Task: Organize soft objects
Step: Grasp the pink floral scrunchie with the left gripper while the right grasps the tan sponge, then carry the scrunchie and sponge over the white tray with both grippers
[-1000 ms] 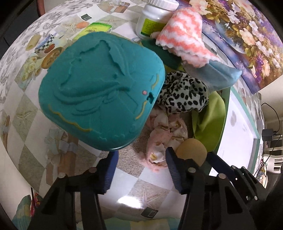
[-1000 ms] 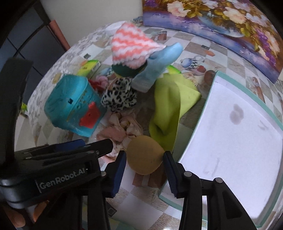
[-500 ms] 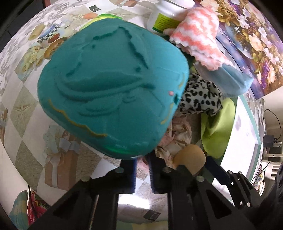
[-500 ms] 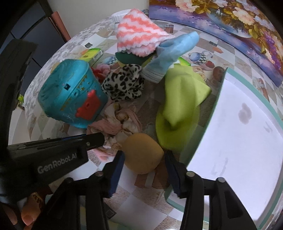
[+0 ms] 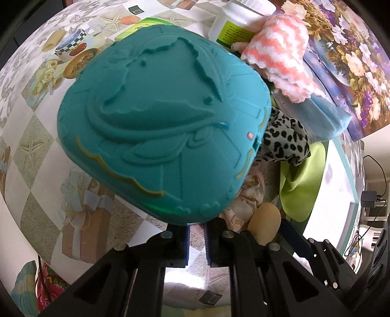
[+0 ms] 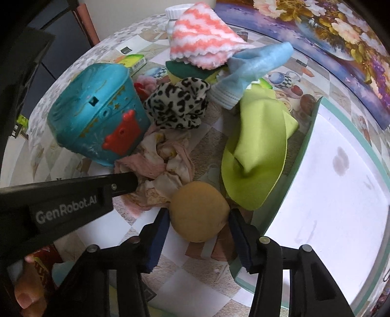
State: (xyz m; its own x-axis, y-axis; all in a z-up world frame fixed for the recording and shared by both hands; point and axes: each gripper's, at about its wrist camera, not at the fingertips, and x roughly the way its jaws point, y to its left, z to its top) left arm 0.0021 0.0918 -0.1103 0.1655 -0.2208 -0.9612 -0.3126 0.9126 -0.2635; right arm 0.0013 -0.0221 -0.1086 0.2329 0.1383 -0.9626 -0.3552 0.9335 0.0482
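- Right claw (image 6: pixel 198 240) spreading wide around a tan sponge ball (image 6: pixel 199 211), blue pads flanking it on both sides, contact not clear enough to tell.
- Left claw (image 5: pixel 196 241) clenching almost fully, a narrow slit showing between its pads, tips disappearing under the near edge of a teal plastic box (image 5: pixel 163 126); whether gripping the box's edge, impossible to tell.
- Teal plastic box sitting tilted on the desk (image 5: pixel 41 170), red clasp (image 6: pixel 121 139) facing the right camera, embossed top filling most of the left view.
- Lying crumpled just beyond the sponge ball and touching it: a pale pink cloth (image 6: pixel 160 168), partly tucked under the box.
- Draping over the rim of a white tray (image 6: pixel 341 195) with a green border: a lime-green cloth (image 6: pixel 260 156), right beside the ball.
- Bunching behind the pink cloth, against the box: a leopard-print fabric (image 6: pixel 178 107).
- Resting farther back: a light-blue sock (image 6: pixel 253 70), with a pink-and-white knitted cloth (image 6: pixel 202 46) overlapping its far end.
- Standing behind that pile: a white bottle (image 5: pixel 241 22) with a green label.
- Leaning at the far edge of the desk: a floral picture (image 6: pixel 329 26).
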